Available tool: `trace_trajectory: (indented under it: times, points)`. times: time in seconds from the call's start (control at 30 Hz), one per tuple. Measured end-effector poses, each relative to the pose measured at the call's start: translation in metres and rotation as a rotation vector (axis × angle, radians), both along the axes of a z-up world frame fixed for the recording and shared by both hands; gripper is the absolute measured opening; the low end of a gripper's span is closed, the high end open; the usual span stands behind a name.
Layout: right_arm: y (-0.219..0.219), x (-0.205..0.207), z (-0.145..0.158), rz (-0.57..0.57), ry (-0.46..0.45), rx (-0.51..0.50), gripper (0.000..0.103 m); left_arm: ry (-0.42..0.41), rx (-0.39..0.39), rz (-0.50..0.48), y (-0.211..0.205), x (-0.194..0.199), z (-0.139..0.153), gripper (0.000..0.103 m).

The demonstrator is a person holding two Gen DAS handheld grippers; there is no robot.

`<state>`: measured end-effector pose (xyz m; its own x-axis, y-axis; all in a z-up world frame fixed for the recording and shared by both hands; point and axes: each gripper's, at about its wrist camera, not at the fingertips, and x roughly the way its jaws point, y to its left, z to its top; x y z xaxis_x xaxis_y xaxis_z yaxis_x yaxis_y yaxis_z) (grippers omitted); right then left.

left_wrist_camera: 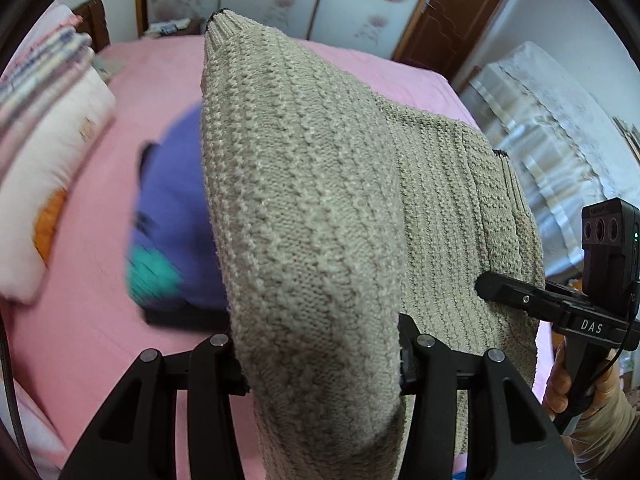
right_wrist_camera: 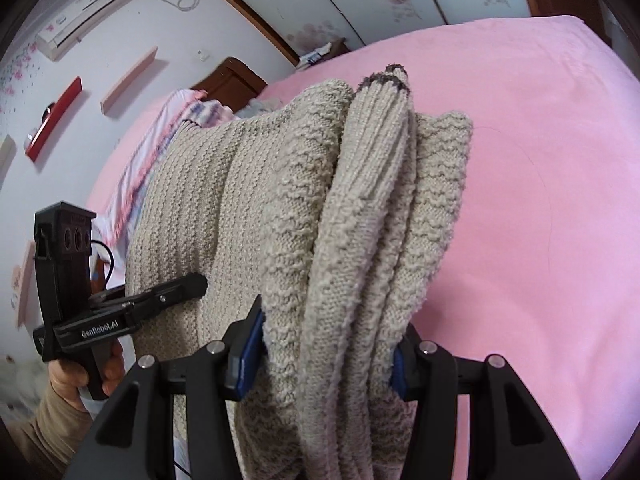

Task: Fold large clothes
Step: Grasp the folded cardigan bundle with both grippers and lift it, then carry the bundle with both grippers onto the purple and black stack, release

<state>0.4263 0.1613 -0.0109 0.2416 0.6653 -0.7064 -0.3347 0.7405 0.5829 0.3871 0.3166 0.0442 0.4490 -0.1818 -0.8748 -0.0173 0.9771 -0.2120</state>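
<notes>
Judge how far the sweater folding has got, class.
Done: the sweater is bunched in layers. In hand: left gripper and right gripper each clamp a thick wad, held above the bed. Left: lay it down, square the fold. A purple garment waits.

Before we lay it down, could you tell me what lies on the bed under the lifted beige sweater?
Under the beige sweater a purple garment with a teal patch lies on the pink bed. The sweater covers its right part.
</notes>
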Motion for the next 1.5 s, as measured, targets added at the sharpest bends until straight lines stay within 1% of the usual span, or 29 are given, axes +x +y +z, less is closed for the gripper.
trace_trajectory:
  times: [0.03, 0.1, 0.2, 0.23, 0.3, 0.33, 0.37, 0.4, 0.47, 0.5, 0.53, 0.57, 0.6, 0.63, 0.67, 0.7, 0.77, 0.8, 0.87, 0.97, 1.03, 1.1, 1.2, 1.3, 1.43, 1.5]
  points:
    - [0.018, 0.01, 0.002, -0.007, -0.005, 0.017, 0.051, -0.006, 0.008, -0.002, 0.023, 0.005, 0.003, 0.047]
    - [0.06, 0.038, 0.003, -0.009, -0.006, 0.039, 0.051, -0.02, 0.017, -0.003, 0.069, 0.037, 0.007, 0.047]
    - [0.108, 0.073, 0.0, -0.018, -0.019, 0.044, 0.051, -0.029, 0.011, -0.005, 0.112, 0.078, -0.001, 0.048]
    - [0.125, 0.087, -0.003, -0.026, -0.019, 0.043, 0.051, -0.03, 0.011, -0.009, 0.125, 0.09, -0.007, 0.048]
    - [0.143, 0.106, -0.011, -0.034, -0.016, 0.04, 0.051, -0.037, 0.016, -0.013, 0.149, 0.115, -0.021, 0.048]
    - [0.149, 0.114, -0.017, -0.038, -0.014, 0.038, 0.051, -0.034, 0.012, -0.009, 0.151, 0.122, -0.03, 0.048]
    - [0.157, 0.124, -0.028, -0.04, -0.006, 0.033, 0.051, -0.034, 0.008, -0.005, 0.165, 0.122, -0.041, 0.048]
    - [0.163, 0.131, -0.035, -0.039, -0.002, 0.027, 0.051, -0.024, 0.002, 0.001, 0.175, 0.133, -0.055, 0.048]
    - [0.174, 0.146, -0.057, -0.041, 0.022, 0.014, 0.051, -0.004, -0.002, 0.0, 0.182, 0.139, -0.079, 0.048]
    - [0.176, 0.149, -0.067, -0.041, 0.031, 0.001, 0.051, 0.013, 0.002, -0.004, 0.186, 0.147, -0.096, 0.049]
    - [0.175, 0.15, -0.076, -0.041, 0.037, -0.009, 0.051, 0.013, 0.007, -0.007, 0.186, 0.148, -0.104, 0.051]
    - [0.176, 0.153, -0.087, -0.046, 0.04, -0.027, 0.051, 0.002, 0.005, -0.011, 0.187, 0.15, -0.112, 0.054]
    - [0.175, 0.156, -0.098, -0.057, 0.052, -0.028, 0.051, -0.02, -0.012, -0.015, 0.19, 0.152, -0.117, 0.055]
    - [0.172, 0.159, -0.108, -0.072, 0.062, -0.021, 0.051, -0.032, -0.028, -0.015, 0.191, 0.153, -0.12, 0.059]
    - [0.174, 0.162, -0.114, -0.085, 0.065, -0.024, 0.052, -0.041, -0.057, -0.015, 0.196, 0.156, -0.125, 0.063]
    - [0.172, 0.162, -0.118, -0.094, 0.069, -0.027, 0.052, -0.046, -0.063, -0.021, 0.195, 0.155, -0.129, 0.066]
    - [0.171, 0.16, -0.128, -0.105, 0.078, -0.042, 0.053, -0.061, -0.057, -0.035, 0.196, 0.153, -0.141, 0.076]
    - [0.171, 0.159, -0.131, -0.103, 0.079, -0.049, 0.053, -0.069, -0.067, -0.036, 0.198, 0.151, -0.148, 0.078]
    - [0.175, 0.158, -0.138, -0.096, 0.076, -0.064, 0.054, -0.085, -0.12, -0.02, 0.209, 0.147, -0.162, 0.086]
    - [0.183, 0.162, -0.146, -0.082, 0.061, -0.072, 0.057, -0.1, -0.177, 0.022, 0.226, 0.144, -0.182, 0.099]
    - [0.183, 0.162, -0.151, -0.075, 0.044, -0.073, 0.06, -0.105, -0.202, 0.045, 0.235, 0.143, -0.192, 0.103]
    - [0.181, 0.159, -0.157, -0.075, 0.03, -0.071, 0.062, -0.116, -0.217, 0.049, 0.24, 0.142, -0.198, 0.103]
    - [0.177, 0.155, -0.163, -0.088, 0.023, -0.063, 0.066, -0.13, -0.2, 0.048, 0.239, 0.139, -0.199, 0.103]
    - [0.175, 0.151, -0.158, -0.091, -0.01, -0.086, 0.069, -0.14, -0.161, 0.041, 0.229, 0.135, -0.185, 0.103]
    - [0.18, 0.147, -0.141, -0.085, -0.057, -0.144, 0.072, -0.16, -0.077, 0.03, 0.217, 0.134, -0.17, 0.103]
    - [0.183, 0.145, -0.132, -0.079, -0.068, -0.178, 0.072, -0.175, -0.022, 0.035, 0.211, 0.131, -0.161, 0.103]
